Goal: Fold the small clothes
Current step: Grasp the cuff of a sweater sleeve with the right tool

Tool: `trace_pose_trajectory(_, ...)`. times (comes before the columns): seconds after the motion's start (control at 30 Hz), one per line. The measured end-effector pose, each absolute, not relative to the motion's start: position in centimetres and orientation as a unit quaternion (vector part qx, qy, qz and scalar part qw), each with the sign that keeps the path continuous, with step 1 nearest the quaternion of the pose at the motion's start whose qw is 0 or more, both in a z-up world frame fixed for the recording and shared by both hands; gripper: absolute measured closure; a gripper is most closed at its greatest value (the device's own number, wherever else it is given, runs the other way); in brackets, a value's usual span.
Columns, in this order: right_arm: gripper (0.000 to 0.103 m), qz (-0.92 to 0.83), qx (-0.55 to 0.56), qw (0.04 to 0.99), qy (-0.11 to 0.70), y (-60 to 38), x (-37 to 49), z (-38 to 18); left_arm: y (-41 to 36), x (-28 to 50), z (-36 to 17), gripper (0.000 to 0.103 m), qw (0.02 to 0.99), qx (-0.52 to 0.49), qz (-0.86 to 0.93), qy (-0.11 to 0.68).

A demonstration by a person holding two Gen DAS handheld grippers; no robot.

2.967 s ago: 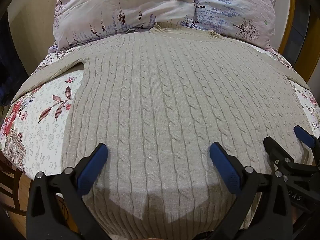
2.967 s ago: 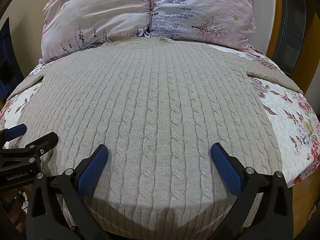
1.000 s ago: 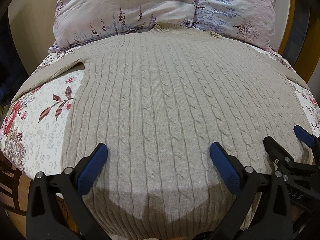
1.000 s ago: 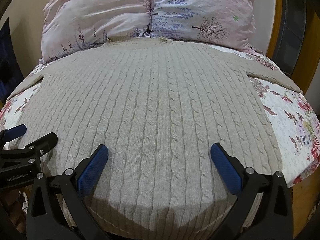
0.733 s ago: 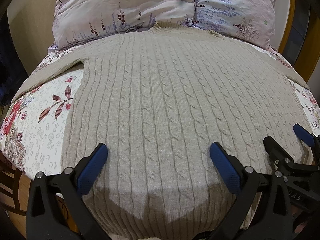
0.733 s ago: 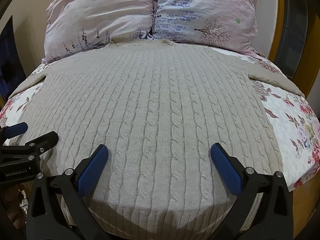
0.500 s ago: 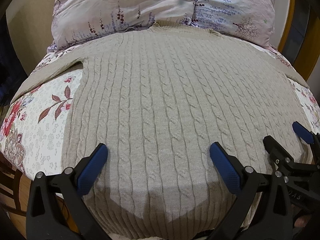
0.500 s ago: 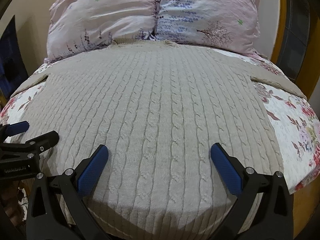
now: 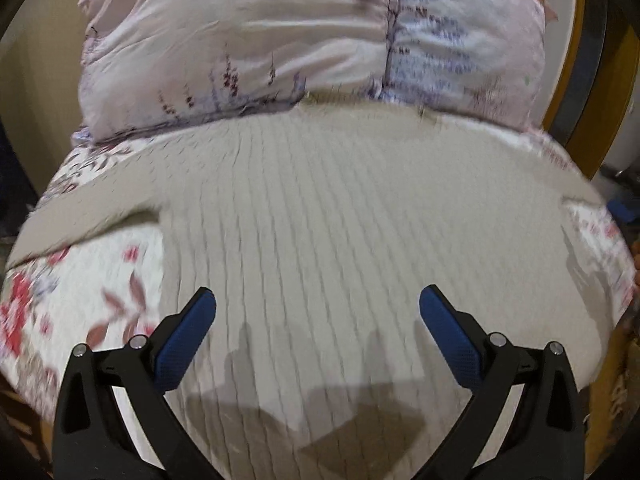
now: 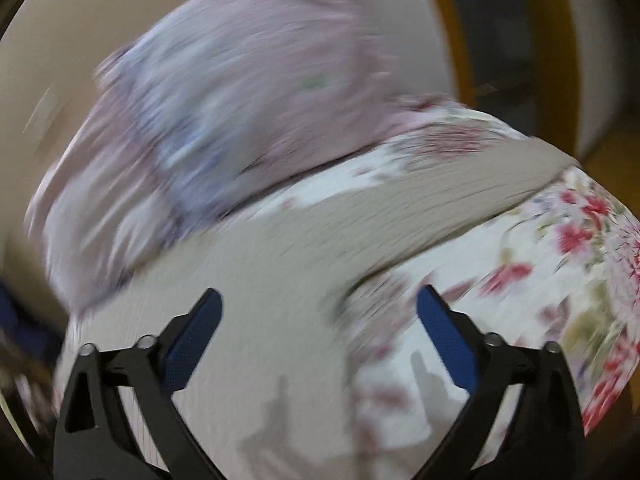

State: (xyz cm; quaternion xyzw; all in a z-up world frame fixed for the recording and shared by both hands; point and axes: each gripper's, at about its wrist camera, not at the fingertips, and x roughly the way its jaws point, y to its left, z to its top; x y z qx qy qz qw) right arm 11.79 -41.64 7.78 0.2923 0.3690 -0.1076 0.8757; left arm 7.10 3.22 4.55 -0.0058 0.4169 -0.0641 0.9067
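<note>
A beige cable-knit sweater [image 9: 340,216] lies flat on the bed, collar toward the pillows, sleeves spread to both sides. My left gripper [image 9: 318,320] hovers open over its lower body, nothing between its blue pads. The right wrist view is blurred and tilted: my right gripper [image 10: 318,312] hangs above the sweater's right armpit, where the right sleeve [image 10: 460,196] runs out over the floral sheet. Its jaws are wide apart and closing, with only air between them. In the left wrist view a blue fleck at the far right edge cannot be told.
Two pink floral pillows [image 9: 280,40] lie at the head of the bed. A floral sheet [image 9: 80,280] shows on both sides of the sweater. A wooden headboard frame [image 9: 588,100] curves behind on the right. The bed edge falls away at the lower right [image 10: 600,408].
My right gripper has swung fast to the right and rolled, from over the sweater's hem to its right sleeve and armpit. The left gripper moved forward and slightly up. The right gripper left the left view.
</note>
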Motion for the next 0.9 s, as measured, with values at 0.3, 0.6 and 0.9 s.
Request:
trace_pose_trajectory(0.3,0.048,-0.236,0.43,0.771,0.406,-53.0,14.2,2.3,3.4,13.4,6.2,0.002,0.924,-0.019,-0.068,0.377)
trace_pose_trajectory(0.6,0.067,-0.262,0.481,0.747,0.378,-55.9,14.2,-0.2,3.4,17.2,4.7,0.002,0.916,-0.046,-0.091,0.387)
trace_pose_trajectory(0.9,0.095,-0.269,0.427,0.784,0.362,-55.2,14.3,0.4,4.3,18.1,3.5,0.002,0.91,-0.087,-0.108,0.392)
